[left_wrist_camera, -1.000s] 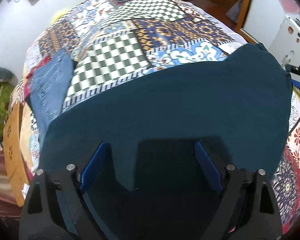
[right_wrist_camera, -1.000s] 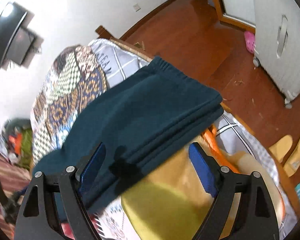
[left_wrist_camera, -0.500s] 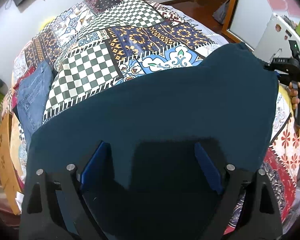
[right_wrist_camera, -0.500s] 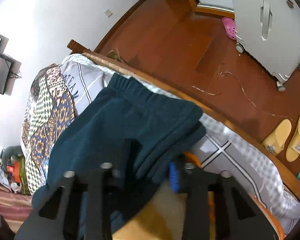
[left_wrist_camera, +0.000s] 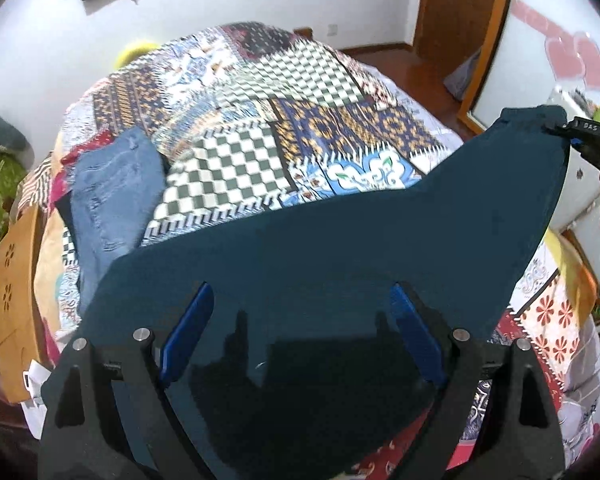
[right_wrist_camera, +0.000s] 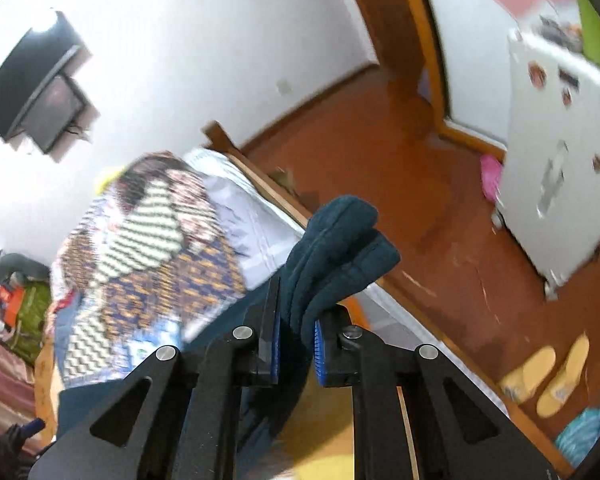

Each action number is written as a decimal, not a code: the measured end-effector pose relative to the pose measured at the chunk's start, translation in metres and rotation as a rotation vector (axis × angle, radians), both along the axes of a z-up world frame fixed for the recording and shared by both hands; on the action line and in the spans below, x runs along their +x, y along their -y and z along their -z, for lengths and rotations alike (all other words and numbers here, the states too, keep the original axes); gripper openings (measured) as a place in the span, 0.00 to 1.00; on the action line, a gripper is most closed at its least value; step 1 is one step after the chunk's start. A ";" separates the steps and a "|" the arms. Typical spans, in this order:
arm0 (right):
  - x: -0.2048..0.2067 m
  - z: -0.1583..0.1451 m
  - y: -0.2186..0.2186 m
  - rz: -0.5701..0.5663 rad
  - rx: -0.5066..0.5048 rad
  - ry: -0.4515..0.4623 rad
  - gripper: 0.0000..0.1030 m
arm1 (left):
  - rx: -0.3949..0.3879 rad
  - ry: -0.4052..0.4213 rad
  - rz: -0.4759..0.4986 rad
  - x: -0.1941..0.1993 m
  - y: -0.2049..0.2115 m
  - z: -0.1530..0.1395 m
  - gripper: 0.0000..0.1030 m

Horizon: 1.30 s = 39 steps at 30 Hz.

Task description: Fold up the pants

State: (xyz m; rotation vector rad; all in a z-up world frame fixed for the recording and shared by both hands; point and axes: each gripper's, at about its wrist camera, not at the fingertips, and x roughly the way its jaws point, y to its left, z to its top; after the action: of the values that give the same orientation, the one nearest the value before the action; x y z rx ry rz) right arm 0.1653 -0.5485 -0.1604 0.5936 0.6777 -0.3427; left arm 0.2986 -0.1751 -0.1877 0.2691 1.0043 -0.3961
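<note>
Dark teal pants (left_wrist_camera: pixel 340 248) lie folded lengthwise across the near side of a bed. In the left wrist view my left gripper (left_wrist_camera: pixel 300 332) is open just above them, blue pads wide apart, holding nothing. My right gripper (right_wrist_camera: pixel 296 344) is shut on the waistband end of the pants (right_wrist_camera: pixel 340 248) and lifts that end off the bed. From the left wrist view the right gripper (left_wrist_camera: pixel 580 136) shows at the far right, pinching the raised corner.
A patchwork quilt (left_wrist_camera: pixel 260 120) covers the bed. Folded blue jeans (left_wrist_camera: pixel 112 200) lie at its left side. A wooden bed rail (right_wrist_camera: pixel 420 320) borders a wood floor with yellow slippers (right_wrist_camera: pixel 548 376) and a white cabinet (right_wrist_camera: pixel 560 160).
My right gripper closed on the waistband end and raised it off the bed. The left gripper stayed open over the pants, with its view tilted up.
</note>
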 end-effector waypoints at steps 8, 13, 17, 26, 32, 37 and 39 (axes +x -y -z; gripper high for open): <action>0.008 -0.075 -0.074 -0.157 -0.125 0.145 0.11 | -0.074 0.066 -0.077 -0.013 -0.044 -0.029 0.87; 0.018 -0.099 -0.128 -0.281 -0.173 0.196 0.11 | -0.107 0.080 -0.128 -0.019 -0.078 -0.035 0.87; 0.032 -0.102 -0.173 -0.385 -0.166 0.219 0.11 | -0.131 0.087 -0.169 -0.026 -0.108 -0.038 0.87; 0.064 -0.056 -0.263 -0.613 -0.074 0.148 0.11 | -0.130 0.066 -0.244 -0.036 -0.153 -0.029 0.87; 0.063 -0.008 -0.318 -0.772 -0.043 0.029 0.11 | -0.125 0.051 -0.289 -0.038 -0.170 -0.021 0.87; 0.052 0.025 -0.342 -0.869 -0.063 -0.064 0.15 | -0.095 0.038 -0.317 -0.035 -0.172 -0.018 0.87; 0.050 0.035 -0.347 -0.904 -0.069 -0.113 0.18 | -0.090 0.037 -0.327 -0.034 -0.171 -0.019 0.87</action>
State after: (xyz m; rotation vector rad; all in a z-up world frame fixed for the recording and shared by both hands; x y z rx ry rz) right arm 0.2153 -0.2019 -0.1951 0.1589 0.9659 0.4458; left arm 0.2647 -0.0042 -0.1685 0.0289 0.9714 -0.1376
